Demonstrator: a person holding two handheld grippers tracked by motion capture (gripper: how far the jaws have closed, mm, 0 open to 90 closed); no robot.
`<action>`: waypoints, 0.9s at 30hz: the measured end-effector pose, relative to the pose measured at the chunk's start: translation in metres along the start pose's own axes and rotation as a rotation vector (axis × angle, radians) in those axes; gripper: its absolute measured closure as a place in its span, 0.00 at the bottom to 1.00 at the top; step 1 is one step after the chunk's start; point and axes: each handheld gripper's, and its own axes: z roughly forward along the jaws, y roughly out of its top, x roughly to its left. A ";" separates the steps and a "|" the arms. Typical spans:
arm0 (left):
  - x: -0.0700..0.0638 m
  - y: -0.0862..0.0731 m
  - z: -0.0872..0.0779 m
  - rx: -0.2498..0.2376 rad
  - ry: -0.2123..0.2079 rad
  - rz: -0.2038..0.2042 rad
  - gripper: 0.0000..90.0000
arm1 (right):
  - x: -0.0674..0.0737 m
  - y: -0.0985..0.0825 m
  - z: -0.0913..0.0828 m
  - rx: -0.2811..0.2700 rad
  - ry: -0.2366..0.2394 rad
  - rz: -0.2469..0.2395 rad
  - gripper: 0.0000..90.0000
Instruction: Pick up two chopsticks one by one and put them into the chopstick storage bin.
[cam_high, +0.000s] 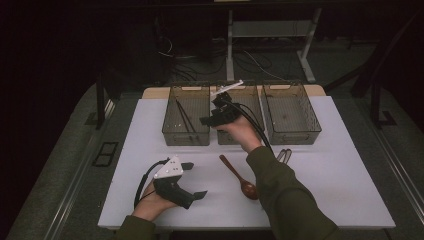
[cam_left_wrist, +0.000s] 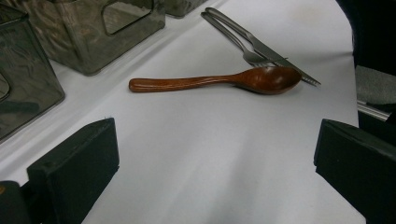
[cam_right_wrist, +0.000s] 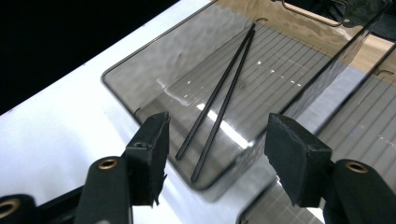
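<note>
High view: my right gripper (cam_high: 212, 112) above left smoked-plastic bin (cam_high: 186, 116), jaws apart, empty; black chopsticks (cam_right_wrist: 219, 100) already inside. Left gripper (cam_high: 192, 180) parked on white tabletop (cam_high: 345, 175), jaws wide. Left to sort: brown wooden spoon (cam_left_wrist: 219, 81), steel fork and knife (cam_left_wrist: 254, 44).

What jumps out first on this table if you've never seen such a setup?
Three smoky see-through bins line the far edge of the white table; the left bin holds a pair of black chopsticks. The right hand-held gripper hangs open above them. Nearer the person, a wooden spoon lies beside a metal fork and knife.
</note>
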 end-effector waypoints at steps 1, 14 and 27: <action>0.000 0.000 0.000 0.004 0.001 0.003 0.00 | -0.001 -0.003 -0.004 -0.006 0.004 -0.007 0.43; 0.000 -0.001 0.001 0.024 0.004 0.002 0.00 | -0.014 -0.041 -0.051 -0.056 0.034 -0.018 0.40; 0.000 -0.002 0.002 0.033 0.010 0.001 0.00 | -0.020 -0.096 -0.081 -0.063 0.046 -0.015 0.40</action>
